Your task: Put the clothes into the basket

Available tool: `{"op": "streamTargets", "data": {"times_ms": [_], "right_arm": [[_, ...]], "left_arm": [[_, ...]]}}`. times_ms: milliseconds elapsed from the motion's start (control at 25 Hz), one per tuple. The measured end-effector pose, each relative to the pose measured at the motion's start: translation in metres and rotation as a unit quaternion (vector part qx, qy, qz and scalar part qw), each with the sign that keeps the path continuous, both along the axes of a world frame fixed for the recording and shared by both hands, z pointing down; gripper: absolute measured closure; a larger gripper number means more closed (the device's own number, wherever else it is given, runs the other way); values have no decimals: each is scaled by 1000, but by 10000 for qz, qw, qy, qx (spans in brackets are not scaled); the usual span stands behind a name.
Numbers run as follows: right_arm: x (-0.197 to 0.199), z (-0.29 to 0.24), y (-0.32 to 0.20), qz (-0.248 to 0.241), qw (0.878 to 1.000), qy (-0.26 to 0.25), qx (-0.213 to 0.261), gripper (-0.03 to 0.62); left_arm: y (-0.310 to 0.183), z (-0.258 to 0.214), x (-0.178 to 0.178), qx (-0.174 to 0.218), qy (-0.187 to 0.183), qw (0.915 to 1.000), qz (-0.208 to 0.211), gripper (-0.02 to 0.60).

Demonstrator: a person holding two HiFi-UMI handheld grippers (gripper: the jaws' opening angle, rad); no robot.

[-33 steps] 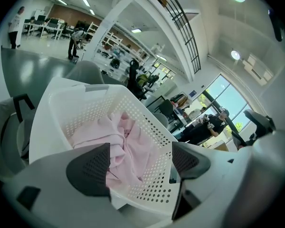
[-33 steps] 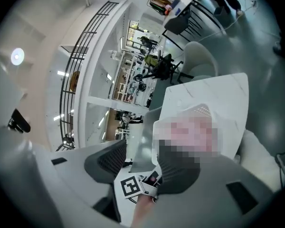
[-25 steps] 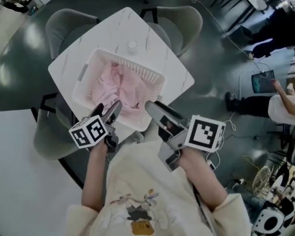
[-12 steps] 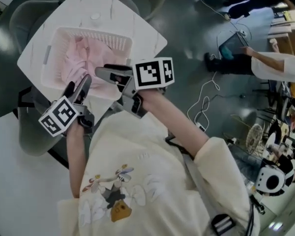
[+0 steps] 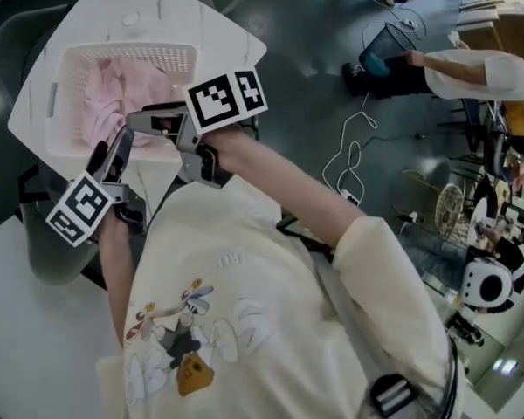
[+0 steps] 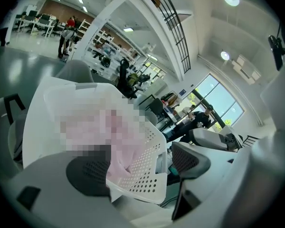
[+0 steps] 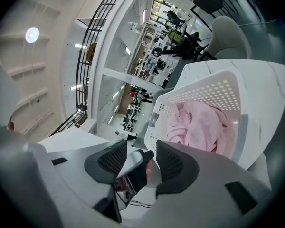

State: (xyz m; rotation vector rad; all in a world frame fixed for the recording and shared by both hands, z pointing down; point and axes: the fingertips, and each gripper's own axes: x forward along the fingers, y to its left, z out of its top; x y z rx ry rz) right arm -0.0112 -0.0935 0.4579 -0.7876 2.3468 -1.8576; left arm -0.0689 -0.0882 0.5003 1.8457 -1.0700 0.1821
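A white perforated basket [image 5: 127,52] stands on the white marble table [image 5: 218,24] with pink clothes [image 5: 122,94] heaped inside. My left gripper [image 5: 105,151] hovers at the basket's near edge, open, with nothing between its pads. In the left gripper view the basket [image 6: 145,177] and a fold of pink cloth [image 6: 121,151] over its rim lie beyond my left gripper [image 6: 137,167]. My right gripper [image 5: 135,122] reaches across from the right to the same near edge, open and empty. The right gripper view has the basket [image 7: 213,91] and clothes [image 7: 199,125] past my right gripper [image 7: 141,158].
A small round object [image 5: 131,17] sits on the table behind the basket. Grey chairs [image 5: 17,33] ring the table. Another white tabletop [image 5: 17,321] lies at lower left. A person [image 5: 480,72] stands at upper right, and a cable [image 5: 354,160] trails on the dark floor.
The head view has swung, so the basket now sits at upper left. My right gripper has crossed leftward to the basket's near edge, close to the left gripper. The clothes have stayed in the basket.
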Motion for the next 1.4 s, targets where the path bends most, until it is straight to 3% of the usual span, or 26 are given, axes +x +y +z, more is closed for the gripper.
{"op": "streamTargets", "data": {"times_ms": [80, 240, 320, 440, 520, 720, 1000, 1200, 1400], "right_arm": [[1, -1, 3, 12, 9999, 119, 46, 413], [10, 2, 4, 250, 9995, 212, 41, 513], [16, 5, 6, 362, 9988, 326, 42, 539], [20, 9, 10, 305, 9985, 442, 50, 555], [20, 10, 13, 252, 9986, 455, 65, 557], [18, 13, 20, 175, 9955, 812, 453, 586], [11, 21, 28, 45, 9960, 793, 409, 586], [7, 14, 42, -149, 9938, 871, 675, 586], [15, 16, 49, 49, 9924, 1052, 643, 585]], "left_arm": [[4, -7, 3, 62, 31, 10000, 41, 170], [12, -15, 5, 173, 142, 9997, 1, 190], [15, -20, -1, 264, 154, 9992, -275, 390], [18, -26, -4, 342, 251, 9977, -533, 522], [24, -27, 1, 366, 229, 9978, -504, 567], [40, -27, 19, 537, 41, 9985, -114, 571], [45, -26, 21, 730, -419, 9965, 11, 571], [44, -29, 25, 826, -444, 9956, 21, 571], [50, -31, 27, 736, -388, 9964, 168, 571]]}}
